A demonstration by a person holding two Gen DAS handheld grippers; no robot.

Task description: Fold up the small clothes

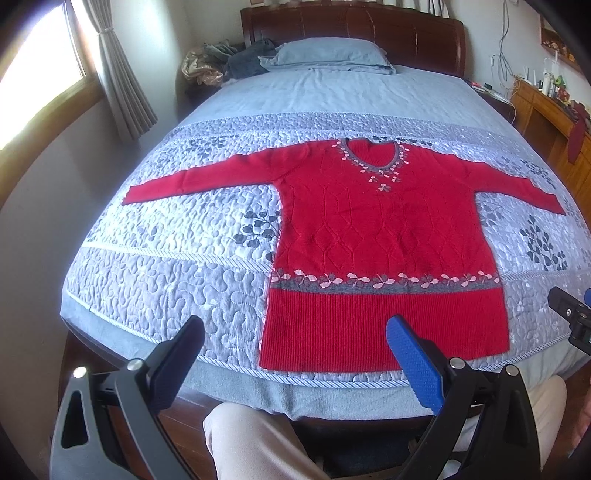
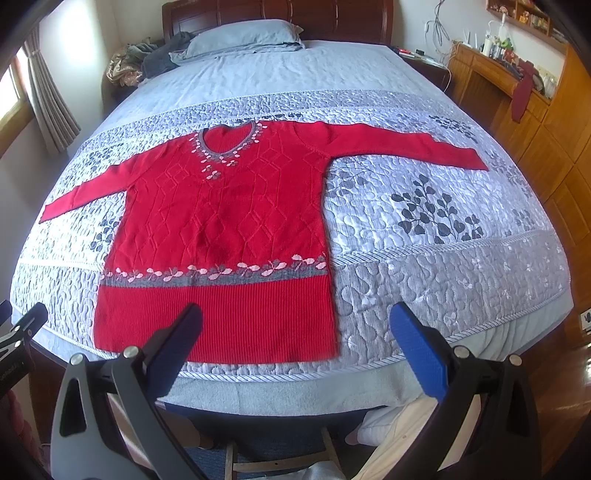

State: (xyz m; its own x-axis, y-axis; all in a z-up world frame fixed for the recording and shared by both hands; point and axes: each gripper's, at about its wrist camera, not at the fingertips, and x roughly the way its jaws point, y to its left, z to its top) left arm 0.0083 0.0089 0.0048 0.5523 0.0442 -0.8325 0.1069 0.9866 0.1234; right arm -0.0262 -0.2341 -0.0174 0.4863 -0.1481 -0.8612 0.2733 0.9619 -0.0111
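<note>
A red knitted sweater point(image 1: 384, 236) point(image 2: 221, 221) lies flat and face up on the quilted bed, both sleeves spread sideways, its ribbed hem toward the foot of the bed. It has a grey flowered V-neck and a grey flowered band above the hem. My left gripper point(image 1: 295, 328) hovers open above the hem's left corner, holding nothing. My right gripper point(image 2: 297, 314) hovers open over the hem's right corner, also holding nothing. Each gripper has one black finger and one blue-padded finger. The right gripper point(image 1: 572, 317) shows at the edge of the left wrist view.
The bed carries a grey-blue quilt point(image 1: 177, 258) point(image 2: 443, 240) with leaf prints, a pillow point(image 1: 328, 53) and a dark wooden headboard point(image 1: 351, 26). A heap of clothes point(image 2: 147, 59) lies beside the pillow. A window with curtains point(image 1: 122, 74) is left, wooden cabinets point(image 2: 535, 122) right. A person's legs point(image 1: 258, 443) are below.
</note>
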